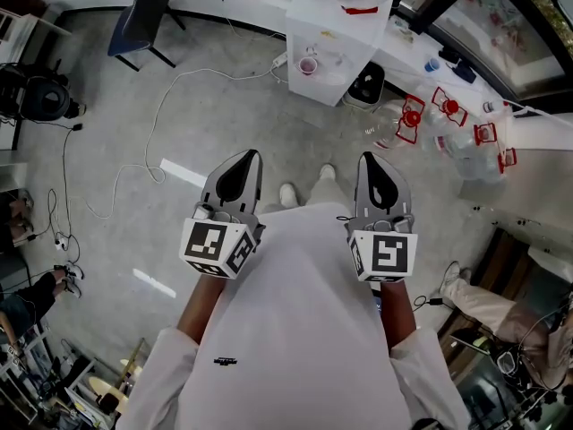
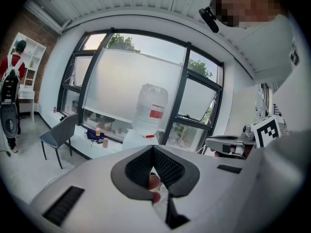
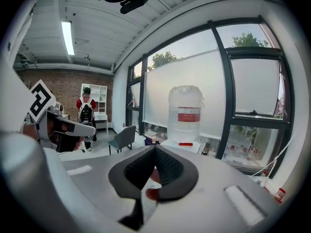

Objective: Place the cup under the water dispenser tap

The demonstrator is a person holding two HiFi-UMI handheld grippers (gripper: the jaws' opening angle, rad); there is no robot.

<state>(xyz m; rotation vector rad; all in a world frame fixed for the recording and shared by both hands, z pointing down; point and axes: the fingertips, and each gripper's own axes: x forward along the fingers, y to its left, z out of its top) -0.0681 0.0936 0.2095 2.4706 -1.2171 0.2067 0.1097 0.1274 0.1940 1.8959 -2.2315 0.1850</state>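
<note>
Both grippers closed and empty - cup at the dispenser
The left gripper (image 1: 249,156) and right gripper (image 1: 368,158) were held side by side above the floor, jaws pressed together on nothing - the cup (image 1: 308,64) stood in the water dispenser (image 1: 345,47) recess, well apart from both.

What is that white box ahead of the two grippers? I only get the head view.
Observer: A water dispenser; the right gripper view shows a big bottle with a red label standing on it.
Operator: Is anybody else around?
Observer: Yes, that view shows a person in red with a backpack, beside a white shelf.
Operator: Is it daytime?
Observer: Yes, the left gripper view shows pale sky and a tree through the window.
</note>
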